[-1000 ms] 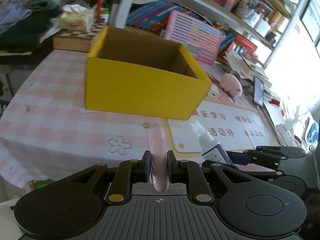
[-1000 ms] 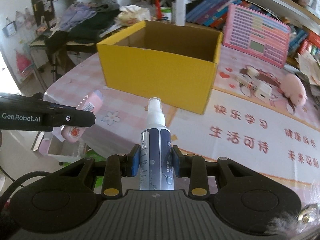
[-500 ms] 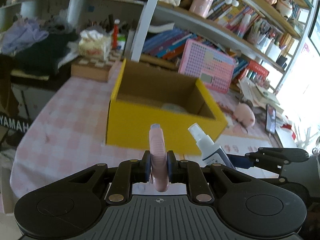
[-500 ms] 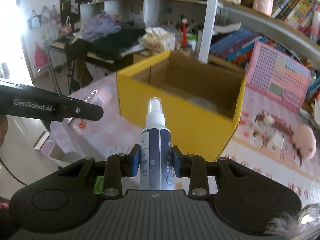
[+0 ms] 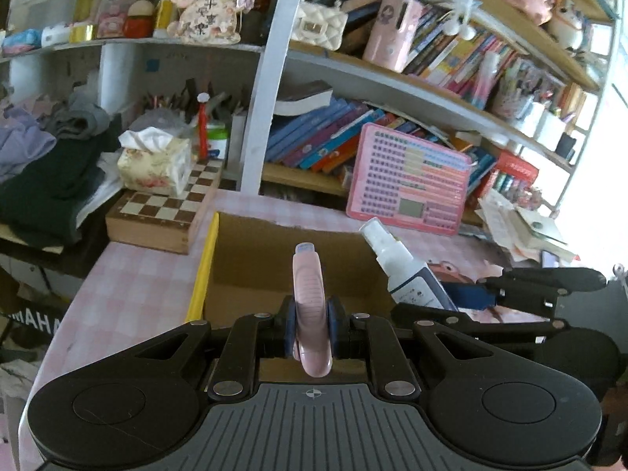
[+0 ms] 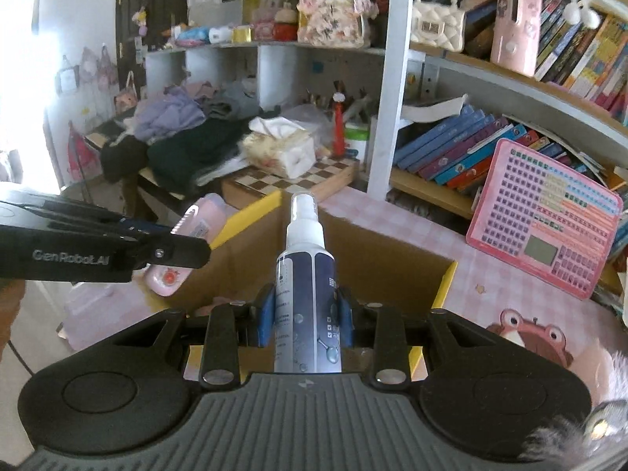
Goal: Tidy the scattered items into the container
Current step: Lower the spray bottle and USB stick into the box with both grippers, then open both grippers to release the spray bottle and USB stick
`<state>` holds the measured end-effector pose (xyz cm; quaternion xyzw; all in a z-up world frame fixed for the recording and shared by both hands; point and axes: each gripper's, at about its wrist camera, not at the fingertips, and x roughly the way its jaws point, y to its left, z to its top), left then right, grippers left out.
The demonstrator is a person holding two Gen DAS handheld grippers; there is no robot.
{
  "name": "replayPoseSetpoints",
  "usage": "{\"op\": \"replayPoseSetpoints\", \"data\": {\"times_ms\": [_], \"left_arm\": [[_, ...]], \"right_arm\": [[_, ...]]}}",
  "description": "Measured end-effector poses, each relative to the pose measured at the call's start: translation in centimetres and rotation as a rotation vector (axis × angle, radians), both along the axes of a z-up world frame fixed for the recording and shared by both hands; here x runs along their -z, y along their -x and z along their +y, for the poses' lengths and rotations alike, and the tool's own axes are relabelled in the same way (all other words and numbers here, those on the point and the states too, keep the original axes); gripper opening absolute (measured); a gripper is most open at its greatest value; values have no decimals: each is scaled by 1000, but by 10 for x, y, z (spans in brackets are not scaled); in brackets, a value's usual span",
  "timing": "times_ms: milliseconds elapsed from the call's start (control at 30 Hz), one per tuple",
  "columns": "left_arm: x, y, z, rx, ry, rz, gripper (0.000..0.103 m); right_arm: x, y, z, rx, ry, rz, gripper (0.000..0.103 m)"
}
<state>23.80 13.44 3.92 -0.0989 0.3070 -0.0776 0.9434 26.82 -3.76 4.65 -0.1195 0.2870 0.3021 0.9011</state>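
The left claw (image 5: pixel 311 327) is clamped on a flat pink bottle (image 5: pixel 310 310), the right claw (image 6: pixel 305 316) on a white spray bottle (image 6: pixel 306 294) — both sit upright between the pads. The yellow box (image 6: pixel 445 278) lies open just ahead of and below both claws. The two claws hang close side by side, so letting go together could knock the bottles against each other — or onto the near rim, tipping one out onto the pink checked cloth (image 5: pixel 133 286).
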Motion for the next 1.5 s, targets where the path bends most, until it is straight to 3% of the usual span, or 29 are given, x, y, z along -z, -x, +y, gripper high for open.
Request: {"op": "replayPoseSetpoints", "data": {"times_ms": [233, 433, 633, 800, 1033, 1167, 1433, 1500], "left_arm": [[23, -65, -5, -6, -74, 115, 15], [44, -112, -13, 37, -134, 235, 15], [52, -139, -26, 67, -211, 263, 15], [55, -150, -24, 48, -198, 275, 15], [61, -147, -26, 62, -227, 268, 17], [58, -138, -24, 56, -246, 249, 21], [39, -114, -12, 40, -240, 180, 44], [33, -105, -11, 35, -240, 153, 55]], "right_arm": [[32, -81, 20, -75, 131, 126, 31], [64, -122, 44, -173, 282, 171, 31], [86, -152, 60, -254, 405, 195, 31], [95, -159, 70, -300, 470, 192, 31], [98, -154, 83, -370, 503, 162, 31], [84, -149, 82, -362, 453, 122, 43], [55, -131, 66, -272, 350, 97, 50], [47, -123, 60, -247, 332, 78, 52]]}}
